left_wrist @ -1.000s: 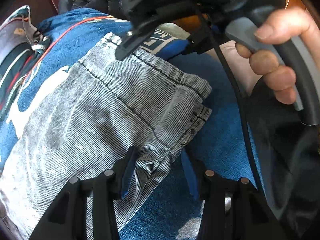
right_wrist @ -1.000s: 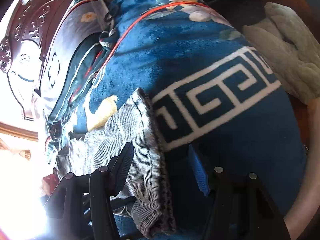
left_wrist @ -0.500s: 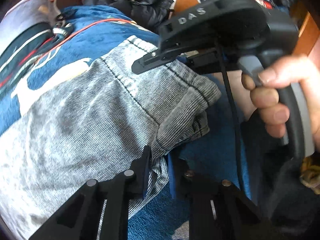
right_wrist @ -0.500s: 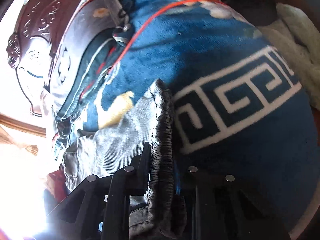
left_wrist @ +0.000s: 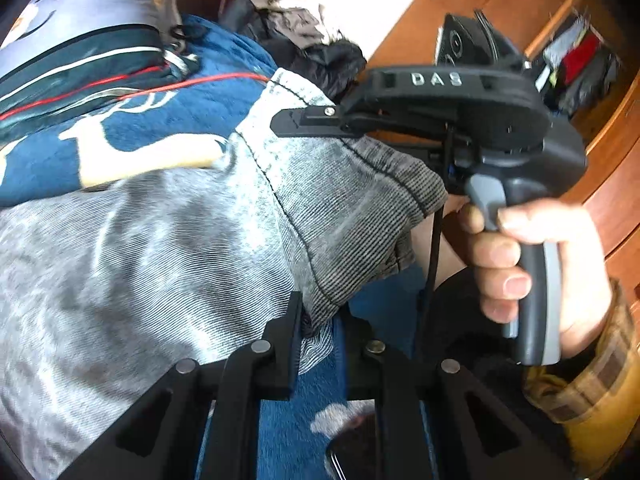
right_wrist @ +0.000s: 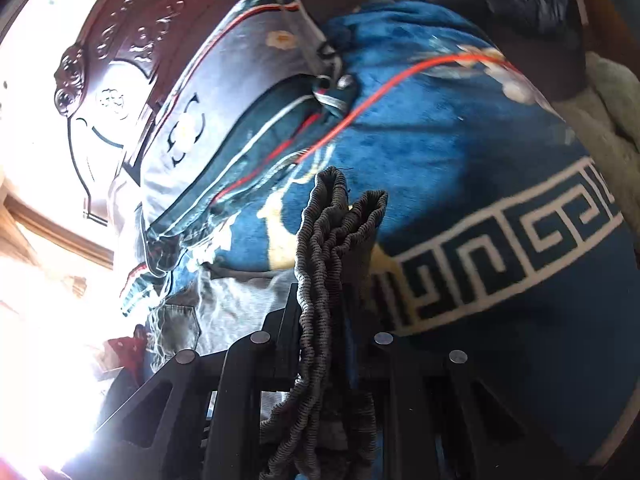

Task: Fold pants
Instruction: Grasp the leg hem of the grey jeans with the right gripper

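Since a second ago both grippers went from spread wide to clamped, and the grey washed-denim pants (left_wrist: 168, 240) hem end now hangs lifted off the blue plush blanket with white key-pattern border (right_wrist: 500, 184), rest of pants toward 9 o'clock on it. Left gripper (left_wrist: 318, 326) jaws nearly closed, pinching the lower hem corner. Right gripper (right_wrist: 324, 332) clenched on bunched hem edge, person's right hand (left_wrist: 540, 264) squeezing its handle at 3 o'clock.
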A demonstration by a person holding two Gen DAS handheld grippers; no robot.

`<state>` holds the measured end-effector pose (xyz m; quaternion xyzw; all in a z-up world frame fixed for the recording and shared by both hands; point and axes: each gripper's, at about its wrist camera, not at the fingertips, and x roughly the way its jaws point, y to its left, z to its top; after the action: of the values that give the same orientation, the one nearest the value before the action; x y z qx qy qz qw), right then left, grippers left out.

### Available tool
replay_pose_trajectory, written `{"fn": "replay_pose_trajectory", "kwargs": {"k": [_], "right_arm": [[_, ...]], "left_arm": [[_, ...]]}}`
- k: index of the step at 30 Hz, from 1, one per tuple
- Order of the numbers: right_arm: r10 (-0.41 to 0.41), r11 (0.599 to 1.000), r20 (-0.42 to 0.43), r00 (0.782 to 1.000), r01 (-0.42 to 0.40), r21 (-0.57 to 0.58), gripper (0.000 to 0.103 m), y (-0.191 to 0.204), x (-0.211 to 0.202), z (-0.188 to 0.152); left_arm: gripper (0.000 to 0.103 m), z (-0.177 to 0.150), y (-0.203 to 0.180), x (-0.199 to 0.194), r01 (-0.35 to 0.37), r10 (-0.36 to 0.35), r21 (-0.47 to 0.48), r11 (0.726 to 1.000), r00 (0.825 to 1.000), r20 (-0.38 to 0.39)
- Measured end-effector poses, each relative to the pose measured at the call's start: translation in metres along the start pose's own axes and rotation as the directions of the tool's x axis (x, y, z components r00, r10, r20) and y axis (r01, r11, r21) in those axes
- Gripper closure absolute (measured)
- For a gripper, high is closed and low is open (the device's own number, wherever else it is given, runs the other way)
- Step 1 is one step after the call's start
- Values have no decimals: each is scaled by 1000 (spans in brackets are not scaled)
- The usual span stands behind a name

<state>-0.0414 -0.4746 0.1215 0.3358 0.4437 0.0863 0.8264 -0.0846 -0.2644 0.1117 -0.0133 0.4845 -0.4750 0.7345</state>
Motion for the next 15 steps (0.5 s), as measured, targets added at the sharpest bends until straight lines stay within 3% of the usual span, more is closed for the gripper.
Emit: {"fn": "replay_pose_trajectory", "kwargs": {"k": [7, 15], "right_arm": [[26, 998, -9, 1000, -26, -64, 87, 52, 12, -10], [16, 985, -53, 998, -25, -171, 87, 122, 49, -16]], "left_arm": [[87, -16, 27, -45, 22, -17, -80, 997, 997, 69], [87, -13, 80, -66, 68, -34, -211, 975, 986, 162]]}}
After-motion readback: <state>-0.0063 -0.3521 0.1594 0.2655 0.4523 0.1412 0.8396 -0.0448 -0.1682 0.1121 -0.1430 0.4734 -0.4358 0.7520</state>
